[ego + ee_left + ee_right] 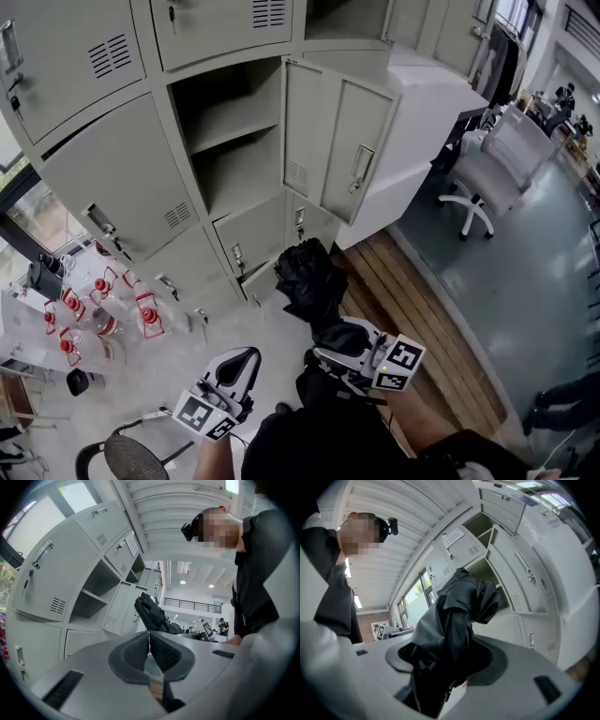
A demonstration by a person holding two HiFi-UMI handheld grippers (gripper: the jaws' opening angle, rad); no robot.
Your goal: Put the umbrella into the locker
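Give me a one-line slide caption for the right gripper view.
Bundled black umbrella clamped in the right claw, raised in front of the open locker.

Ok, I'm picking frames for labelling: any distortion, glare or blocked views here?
Head view: sharp, evenly lit, locker edges bowed. Left gripper view: heavy fisheye, dark vignette, bright window top left. Right gripper view: same fisheye; the black umbrella blocks the centre.

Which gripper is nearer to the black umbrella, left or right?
Right. The right gripper is shut on the umbrella; the left gripper, shut and empty, is beside it without touching.
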